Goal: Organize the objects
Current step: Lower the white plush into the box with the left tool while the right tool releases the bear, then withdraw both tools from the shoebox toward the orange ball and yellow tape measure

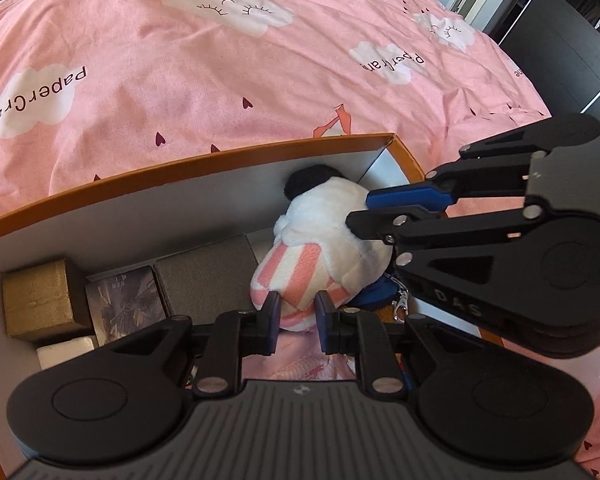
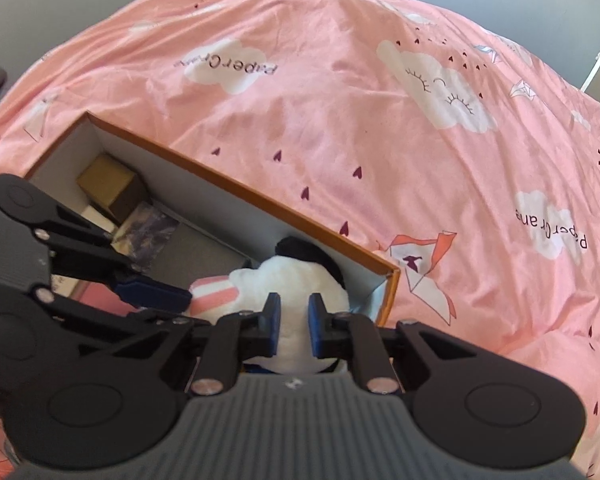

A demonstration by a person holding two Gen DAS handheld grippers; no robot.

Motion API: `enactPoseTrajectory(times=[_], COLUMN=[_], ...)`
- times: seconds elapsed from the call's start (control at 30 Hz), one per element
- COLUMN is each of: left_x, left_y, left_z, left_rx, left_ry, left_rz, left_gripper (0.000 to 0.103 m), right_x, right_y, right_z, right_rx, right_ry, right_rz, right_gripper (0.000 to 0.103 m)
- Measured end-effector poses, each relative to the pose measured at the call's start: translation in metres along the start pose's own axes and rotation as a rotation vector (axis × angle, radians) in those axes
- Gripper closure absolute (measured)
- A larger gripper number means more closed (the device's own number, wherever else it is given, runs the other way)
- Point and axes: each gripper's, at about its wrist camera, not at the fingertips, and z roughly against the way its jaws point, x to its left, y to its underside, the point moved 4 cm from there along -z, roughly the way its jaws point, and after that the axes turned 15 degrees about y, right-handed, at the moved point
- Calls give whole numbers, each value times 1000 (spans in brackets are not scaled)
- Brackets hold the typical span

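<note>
- Left wrist view, largest thing first: a bed (image 1: 228, 80) under a pink cover printed with white clouds, small dark hearts and the words "PaperCrane" fills the background.
- An open box (image 1: 204, 156) with an orange rim and white inner walls lies on the bed.
- A plush toy (image 1: 332, 232), white with a black ear and a pink-and-white striped part, lies inside the box at its right end, against the far wall.
- Left tongs (image 1: 298, 312) are narrowed onto the striped lower part of the plush toy, pads pressing it from both sides.
- Right tongs (image 2: 294, 320) are closed down on the white body of the plush toy; in the left wrist view they come in from the right across the toy.
- A grey box (image 1: 204, 280) sits in the box just left of the toy.
- A dark patterned box (image 1: 128, 300) stands beside it, then a gold box (image 1: 40, 300) in the left corner.
- A small white block (image 1: 66, 350) lies in front of the gold box.
- A metal clasp (image 1: 401, 306) shows beside the toy's right edge.
</note>
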Motion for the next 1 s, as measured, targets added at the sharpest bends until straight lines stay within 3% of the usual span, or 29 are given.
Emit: enactPoseTrajectory(times=[0.13, 0.2, 0.47, 0.67, 0.83, 1.0], left_x=[-1, 0, -1, -15, -33, -49], left_y=[0, -1, 1, 7, 20, 34], left_z=[0, -1, 1, 19, 40, 63], left_rx=[-25, -19, -24, -53, -85, -131], left_ry=[21, 8, -5, -55, -148, -177], left_rz=[-1, 2, 13, -54, -102, -99], left_gripper=[83, 82, 77, 76, 76, 74], right_x=[-1, 1, 2, -1, 1, 5], right_y=[2, 7, 9, 14, 24, 39], right_z=[-13, -24, -23, 2, 36, 72], right_rx=[49, 82, 60, 13, -53, -113], right_ry=[24, 43, 54, 53, 38, 8], right_rz=[-18, -9, 15, 0, -14, -32], right_gripper=[90, 96, 97, 96, 96, 94])
